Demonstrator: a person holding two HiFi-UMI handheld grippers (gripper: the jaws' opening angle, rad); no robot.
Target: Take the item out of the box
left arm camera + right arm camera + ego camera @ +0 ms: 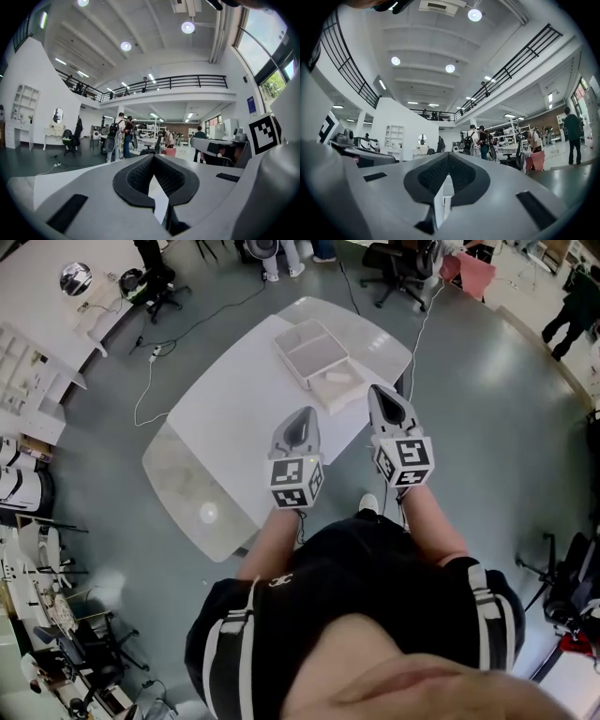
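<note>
A white open box (309, 348) lies on the far part of the white table (234, 409), with a small white item (336, 377) in its nearer half. Both grippers are held level in front of the person, short of the box. My left gripper (302, 415) is over the table's near right part, its jaws together and nothing between them. To its right, my right gripper (382, 393) is near the table's right edge, close to the box's near corner, also shut and empty. The left gripper view (153, 157) and the right gripper view (448, 154) show only closed jaws and the hall beyond.
A bright round spot (207, 513) shows on the table's near left corner. A cable (150, 381) runs across the grey floor to the left, and office chairs (398, 273) stand beyond the table. White shelves (23, 371) line the left side. People stand far off.
</note>
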